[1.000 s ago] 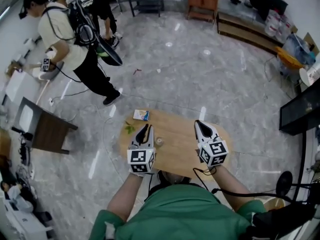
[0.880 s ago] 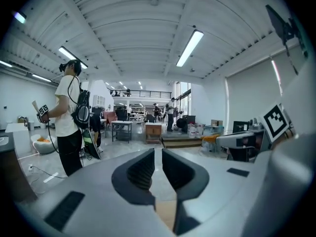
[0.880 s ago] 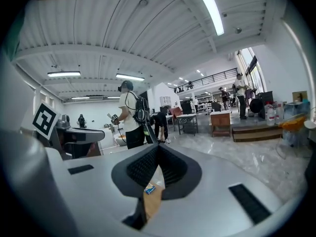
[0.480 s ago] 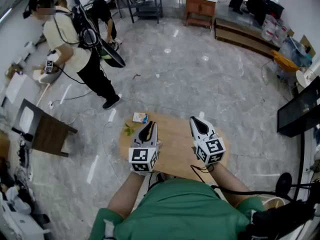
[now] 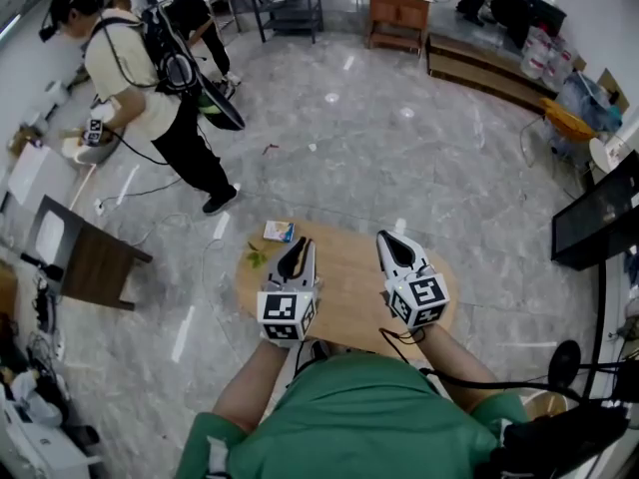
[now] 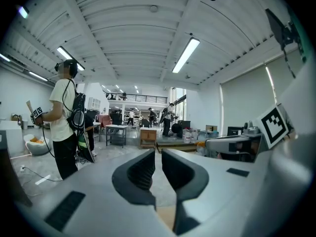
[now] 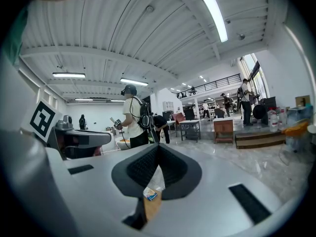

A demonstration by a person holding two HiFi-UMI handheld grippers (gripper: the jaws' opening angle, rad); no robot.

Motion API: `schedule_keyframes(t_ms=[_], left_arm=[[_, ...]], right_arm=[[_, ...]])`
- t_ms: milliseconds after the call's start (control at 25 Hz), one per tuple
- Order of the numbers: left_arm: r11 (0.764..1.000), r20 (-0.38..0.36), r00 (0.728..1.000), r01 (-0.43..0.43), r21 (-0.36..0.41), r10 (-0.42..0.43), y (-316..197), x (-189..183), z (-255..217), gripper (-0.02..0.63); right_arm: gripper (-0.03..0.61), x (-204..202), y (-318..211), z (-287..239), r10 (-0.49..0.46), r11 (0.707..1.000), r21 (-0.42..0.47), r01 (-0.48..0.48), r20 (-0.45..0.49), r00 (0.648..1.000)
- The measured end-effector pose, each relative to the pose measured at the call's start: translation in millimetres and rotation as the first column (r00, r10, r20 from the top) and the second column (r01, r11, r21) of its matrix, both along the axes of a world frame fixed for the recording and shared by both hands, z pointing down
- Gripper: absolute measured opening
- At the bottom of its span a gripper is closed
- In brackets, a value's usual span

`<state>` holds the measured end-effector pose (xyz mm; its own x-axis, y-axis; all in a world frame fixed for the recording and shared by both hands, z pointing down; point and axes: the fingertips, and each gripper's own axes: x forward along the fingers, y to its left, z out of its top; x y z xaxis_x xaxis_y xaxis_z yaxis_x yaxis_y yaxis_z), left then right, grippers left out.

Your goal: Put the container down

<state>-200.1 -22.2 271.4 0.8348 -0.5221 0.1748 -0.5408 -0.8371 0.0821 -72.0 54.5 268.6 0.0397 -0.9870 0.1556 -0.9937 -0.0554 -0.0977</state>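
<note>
Wooden bench (image 5: 349, 272) sits lower under both lifted tools, the left hand-held gripper (image 5: 297, 252) and right hand-held gripper (image 5: 387, 241) shut on nothing; the container, seen between them a second ago, I cannot locate, presumably released.

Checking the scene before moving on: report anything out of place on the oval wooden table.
Nothing spilled or damaged. A small blue-and-white packet sits right at the oval wooden table's far edge, with green leafy scraps loose beside it.
</note>
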Motion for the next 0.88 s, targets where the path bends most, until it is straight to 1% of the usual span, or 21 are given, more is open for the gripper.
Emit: schedule_keyframes(t_ms=[280,600,880], left_arm=[[1.000,0.002,1.000,-0.005,-0.014,0.005,-4.1,1.5,6.4,0.057],[1.000,-0.004,1.000,-0.007,-0.011,0.007,-7.7,2.2,4.1,0.057],[1.000,-0.003,1.000,-0.008,-0.009,0.008,-6.8,2.3,6.7,0.057]], right_arm=[[0.021,-1.0,-4.0,5.2,0.003,1.000,-0.010,-0.003,0.004,1.000],[0.021,0.4,-7.9,2.7,0.007,1.000,-0.002,-0.007,-0.001,1.000],[0.021,-6.8,-6.3,-3.2,-0.025,0.999,0.035,0.026,-0.020,0.999]])
